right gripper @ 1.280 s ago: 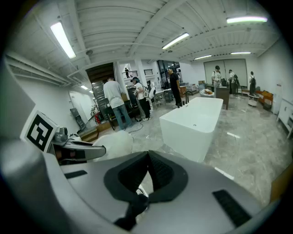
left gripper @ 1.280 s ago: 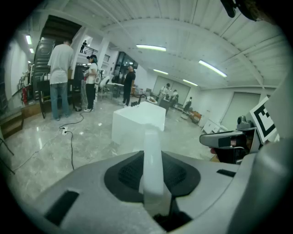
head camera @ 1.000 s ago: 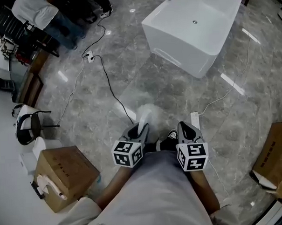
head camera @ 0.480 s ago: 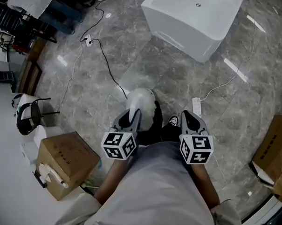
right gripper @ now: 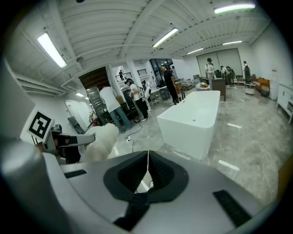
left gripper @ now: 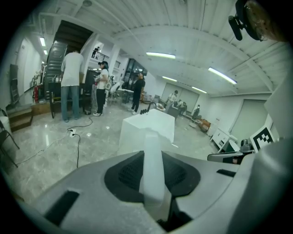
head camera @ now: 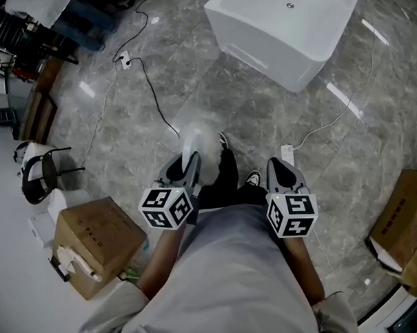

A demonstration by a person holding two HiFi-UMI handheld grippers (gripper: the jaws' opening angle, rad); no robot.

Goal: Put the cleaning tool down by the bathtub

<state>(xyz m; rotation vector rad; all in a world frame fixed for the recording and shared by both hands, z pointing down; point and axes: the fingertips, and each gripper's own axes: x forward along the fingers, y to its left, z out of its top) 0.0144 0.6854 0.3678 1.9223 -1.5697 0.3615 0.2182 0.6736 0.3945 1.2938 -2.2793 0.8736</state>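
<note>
Pinching cleaning tool [head camera: 199, 143] lengthwise in left gripper [head camera: 188, 163], bathtub [head camera: 286, 38] well ahead, rightward (right gripper [head camera: 281, 167] pressed together, empty).

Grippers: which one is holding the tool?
The left gripper: its jaws clamp the white handle of the tool. The right gripper is shut with nothing between its jaws.
</note>
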